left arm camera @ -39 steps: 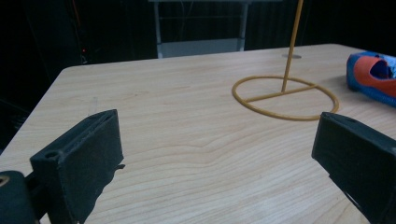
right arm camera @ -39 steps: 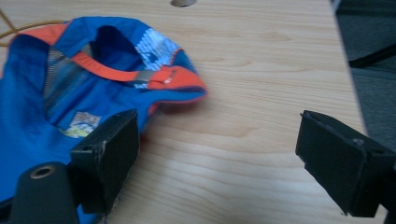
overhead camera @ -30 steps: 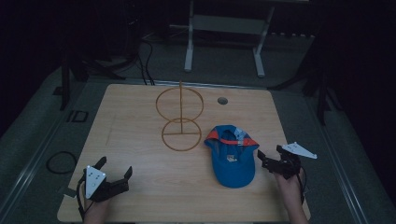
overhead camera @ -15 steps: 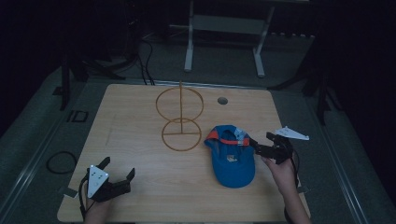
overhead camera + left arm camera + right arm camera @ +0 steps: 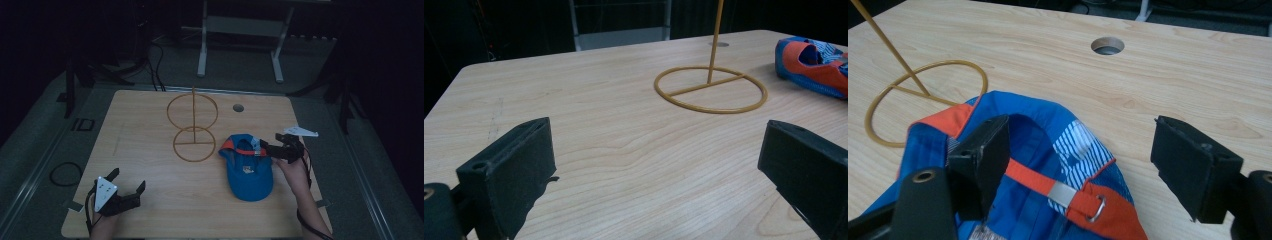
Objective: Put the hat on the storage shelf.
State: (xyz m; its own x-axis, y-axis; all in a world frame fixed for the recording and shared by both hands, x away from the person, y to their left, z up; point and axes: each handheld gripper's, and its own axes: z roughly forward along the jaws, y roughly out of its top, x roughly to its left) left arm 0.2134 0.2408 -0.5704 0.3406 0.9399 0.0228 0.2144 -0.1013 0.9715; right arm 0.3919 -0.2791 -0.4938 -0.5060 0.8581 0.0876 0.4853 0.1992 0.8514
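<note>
Right gripper [image 5: 267,150], jaws spread, straddles the cap's [image 5: 248,170] back strap [image 5: 1048,187] mid-frame, nothing grasped yet; left gripper [image 5: 126,189] waits released at lower left, wire stand [image 5: 192,127] bare.

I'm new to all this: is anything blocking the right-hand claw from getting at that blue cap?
Nothing visible does. The right gripper is already at the blue cap's back edge, jaws open on either side of its orange strap, with bare table around.
</note>
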